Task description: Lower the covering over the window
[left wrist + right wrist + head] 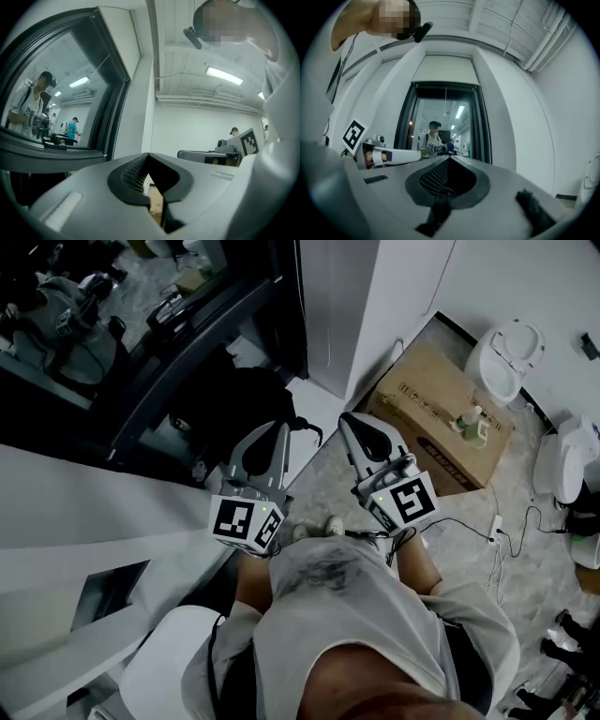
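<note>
Blind [445,69] sits rolled up across the top of the window [440,122], at 12 o'clock from your right gripper [450,158] and well apart from it, so the lowering has not begun.

Both tools are clenched on nothing. The right gripper's jaws meet with no object between them, and the left gripper [149,154] is the same, held level just beside it at 9 o'clock. If you reach out like this, closed jaws will only knock against whatever you mean to pull, so you need to spread one pair first.

A thin line [445,101] hangs down the middle of the glass from 12 o'clock. It may be the pull cord, but I cannot tell for sure. If it is, it looks very slight, and I judge it could slip between the pads or swing away when nudged. A pull off to 3 or 9 o'clock would likely bring the blind down crooked.

The glass shows people and lights, which could mislead you about where the cord really hangs.

In the head view a box [441,427] lies at 2 o'clock of the right gripper and cables [487,521] trail at 4 o'clock. Stepping that way risks a trip.
</note>
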`<action>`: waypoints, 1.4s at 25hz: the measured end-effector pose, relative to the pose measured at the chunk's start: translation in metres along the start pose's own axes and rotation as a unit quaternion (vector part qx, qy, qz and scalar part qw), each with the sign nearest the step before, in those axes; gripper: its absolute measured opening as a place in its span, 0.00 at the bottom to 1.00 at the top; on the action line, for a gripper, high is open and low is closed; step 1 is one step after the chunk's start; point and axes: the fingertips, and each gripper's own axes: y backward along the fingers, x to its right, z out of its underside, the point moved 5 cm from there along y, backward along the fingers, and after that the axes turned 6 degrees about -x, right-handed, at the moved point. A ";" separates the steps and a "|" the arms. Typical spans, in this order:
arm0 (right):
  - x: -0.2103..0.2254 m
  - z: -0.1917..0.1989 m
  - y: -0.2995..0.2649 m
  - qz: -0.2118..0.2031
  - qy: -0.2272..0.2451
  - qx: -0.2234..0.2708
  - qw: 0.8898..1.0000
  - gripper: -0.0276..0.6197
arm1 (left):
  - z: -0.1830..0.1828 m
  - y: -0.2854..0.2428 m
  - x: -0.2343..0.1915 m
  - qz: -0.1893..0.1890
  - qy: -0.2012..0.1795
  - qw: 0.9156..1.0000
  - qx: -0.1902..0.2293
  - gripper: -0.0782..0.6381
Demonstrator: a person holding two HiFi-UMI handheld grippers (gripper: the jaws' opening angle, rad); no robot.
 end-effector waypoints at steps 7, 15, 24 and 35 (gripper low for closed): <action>0.014 0.001 0.005 -0.030 0.011 0.012 0.999 0.07 | 0.000 -0.007 0.014 -0.021 0.004 1.000 0.000 0.11; 0.030 -0.003 -0.001 -0.038 0.011 0.019 0.999 0.07 | -0.003 -0.024 0.015 -0.028 0.000 1.000 -0.001 0.11; 0.054 0.000 -0.033 -0.026 0.018 0.011 0.999 0.07 | -0.002 -0.058 -0.008 -0.017 0.001 1.000 0.005 0.11; 0.091 -0.006 -0.098 -0.010 0.010 0.010 1.000 0.07 | -0.012 -0.117 -0.065 -0.001 0.006 1.000 0.001 0.11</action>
